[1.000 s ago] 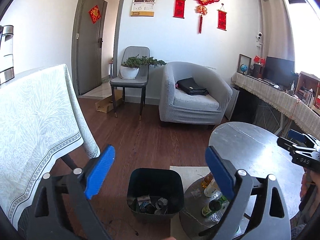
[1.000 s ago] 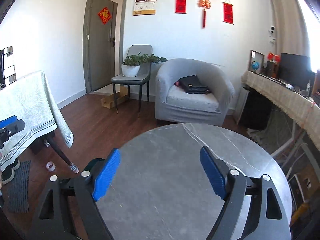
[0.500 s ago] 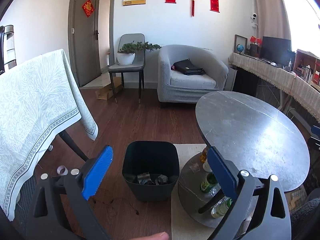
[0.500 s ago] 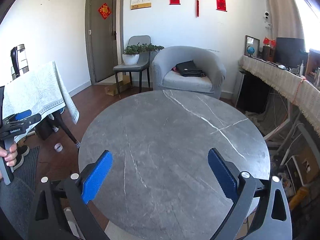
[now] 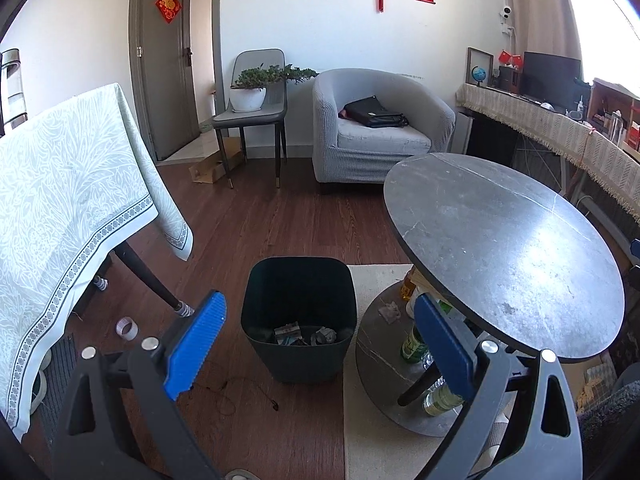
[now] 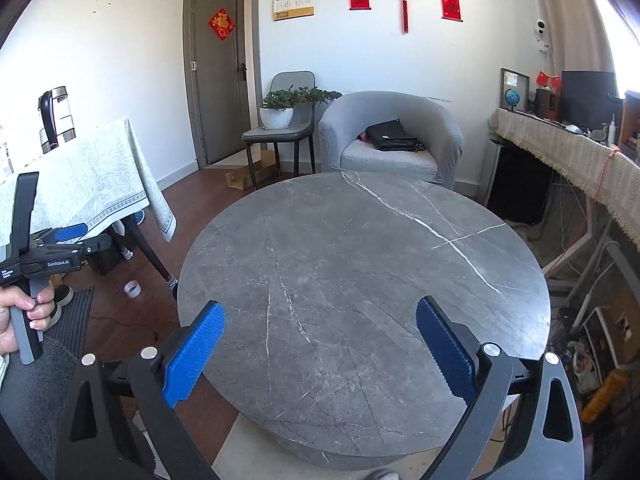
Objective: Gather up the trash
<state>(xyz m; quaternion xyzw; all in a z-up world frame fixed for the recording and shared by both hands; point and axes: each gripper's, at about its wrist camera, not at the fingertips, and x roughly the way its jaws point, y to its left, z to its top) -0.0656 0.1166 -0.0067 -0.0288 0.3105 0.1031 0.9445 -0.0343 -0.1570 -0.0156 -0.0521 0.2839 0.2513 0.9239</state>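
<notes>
A black trash bin (image 5: 300,304) stands on the wood floor with crumpled paper trash (image 5: 308,334) in its bottom. My left gripper (image 5: 320,344) is open and empty, held above and in front of the bin. A crumpled scrap (image 5: 390,312) lies on the low shelf under the round grey table (image 5: 500,248). My right gripper (image 6: 320,344) is open and empty, held over the near part of the bare round table top (image 6: 360,272). The left gripper also shows at the left edge of the right wrist view (image 6: 60,248), held in a hand.
Bottles (image 5: 412,344) stand on the shelf under the round table. A table with a pale green cloth (image 5: 60,208) is at left, a tape roll (image 5: 126,328) on the floor beside its leg. A grey armchair (image 5: 376,128) and a chair with a plant (image 5: 250,108) are at the back.
Both grippers have risen and pulled back. The left view now looks down on the bin from higher up, and the right view shows the whole round table top. Both stayed open.
</notes>
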